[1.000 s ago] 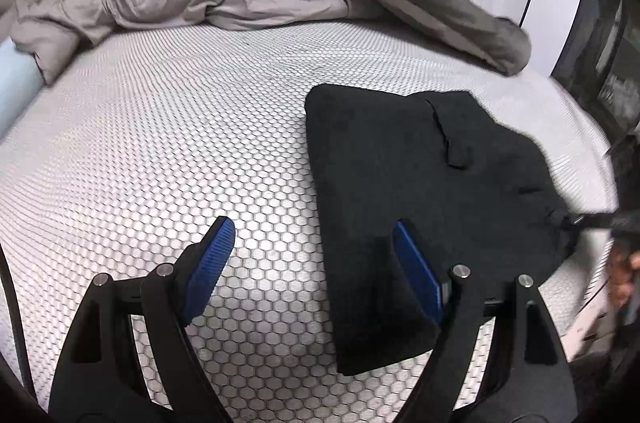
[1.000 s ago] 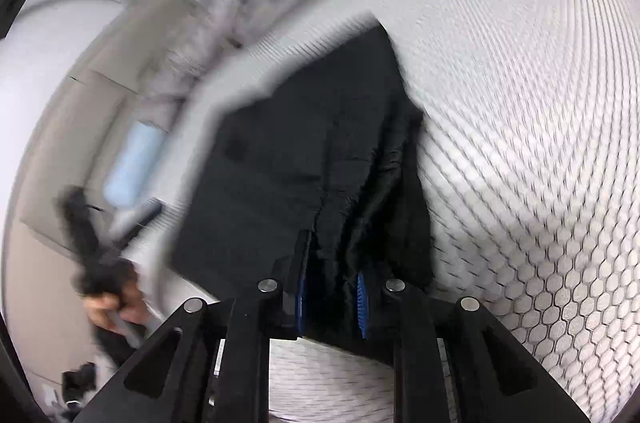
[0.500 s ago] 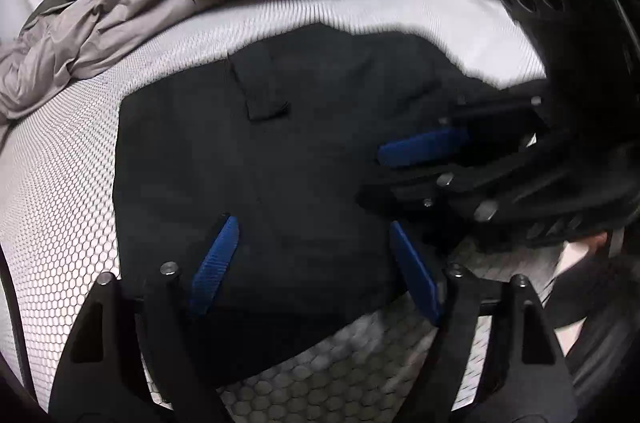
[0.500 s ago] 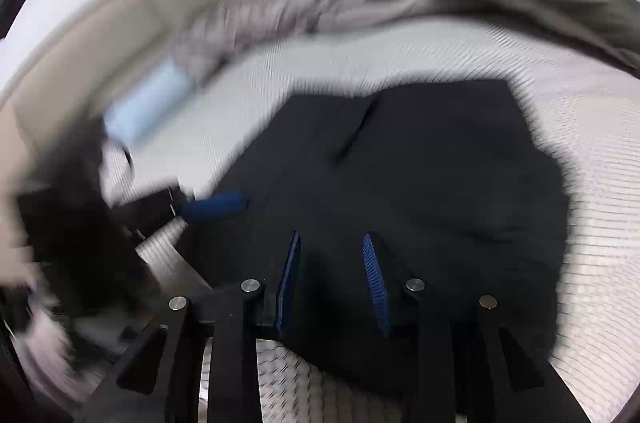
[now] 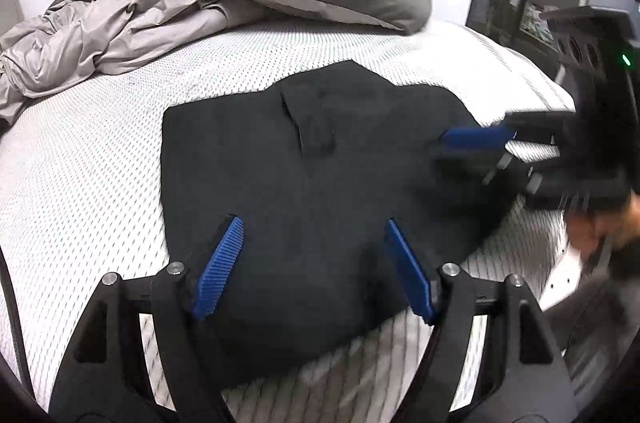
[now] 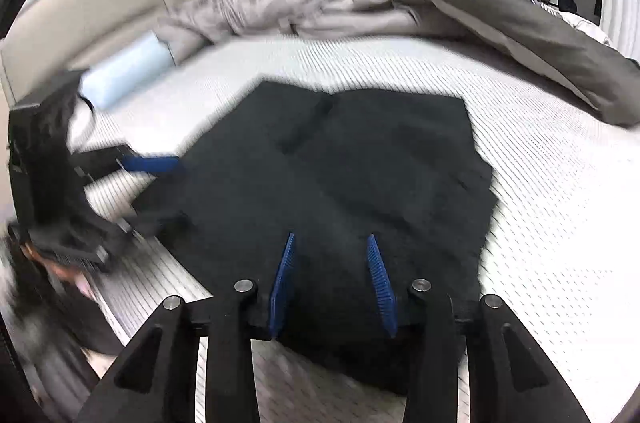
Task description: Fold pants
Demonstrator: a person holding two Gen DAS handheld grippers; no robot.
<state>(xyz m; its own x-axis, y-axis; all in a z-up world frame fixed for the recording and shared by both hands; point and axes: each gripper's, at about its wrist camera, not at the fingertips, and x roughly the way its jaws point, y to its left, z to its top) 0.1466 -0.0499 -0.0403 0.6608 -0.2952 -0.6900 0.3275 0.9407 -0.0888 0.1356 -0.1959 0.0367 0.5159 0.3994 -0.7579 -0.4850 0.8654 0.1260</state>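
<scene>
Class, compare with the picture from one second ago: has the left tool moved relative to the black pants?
Yes. The left tool has shifted across the mattress onto the black pants; both pads now frame them.

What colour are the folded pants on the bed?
Black, plain; the pants show sharpest in the left wrist view.

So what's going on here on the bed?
A person is folding black pants on a white honeycomb-patterned mattress. The pants lie folded into a compact stack. The right gripper has just been opening, with nothing pinched between its blue pads, and the left gripper hangs open above the fabric. Rumpled grey bedding is heaped behind.
</scene>
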